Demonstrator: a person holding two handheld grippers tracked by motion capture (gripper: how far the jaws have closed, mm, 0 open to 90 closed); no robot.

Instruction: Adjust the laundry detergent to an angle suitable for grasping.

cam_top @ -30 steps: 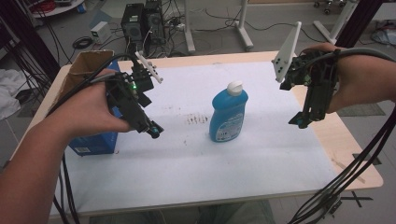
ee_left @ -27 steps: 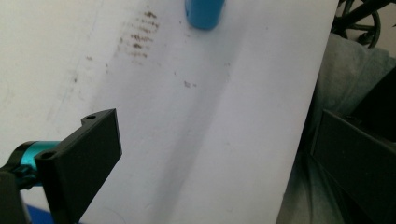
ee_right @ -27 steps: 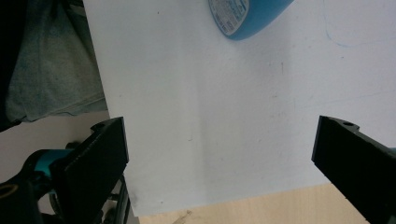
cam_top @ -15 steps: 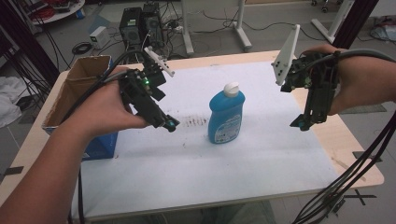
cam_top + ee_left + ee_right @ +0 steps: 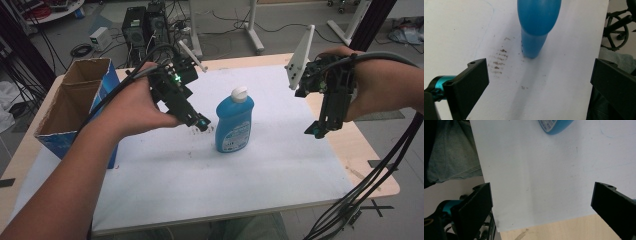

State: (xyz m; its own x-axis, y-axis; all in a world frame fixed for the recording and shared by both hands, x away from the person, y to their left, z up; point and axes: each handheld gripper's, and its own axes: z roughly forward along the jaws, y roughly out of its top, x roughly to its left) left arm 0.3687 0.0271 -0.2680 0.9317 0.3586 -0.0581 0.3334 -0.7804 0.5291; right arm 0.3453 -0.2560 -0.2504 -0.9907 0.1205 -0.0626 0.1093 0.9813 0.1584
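Left gripper (image 5: 201, 122): jaws spread wide, nothing between them; tips held above the white sheet (image 5: 260, 165), just left of the blue bottle (image 5: 234, 121), not touching it. In the left gripper view the bottle (image 5: 535, 27) stands ahead between the two jaws, with bare sheet around its base and a patch of dark smudges (image 5: 499, 61) to one side.

Right gripper (image 5: 316, 131): jaws also wide apart and empty — tips pointing down over the sheet's right part, well apart from the bottle. The right gripper view shows the sheet's edge (image 5: 499, 225) and bare wood of the table (image 5: 564, 230) beyond it; the bottle's base (image 5: 554, 126) is at the top of that view.

Open room: sheet is free of objects in front of and to the right of the bottle, out to the table's near edge (image 5: 250, 217).

Containers: bottle upright, white cap (image 5: 239, 93) on; contents cannot be judged. Cardboard box (image 5: 75, 100) at the table's left edge, top open, blue outer side; the visible part of its inside shows bare cardboard.
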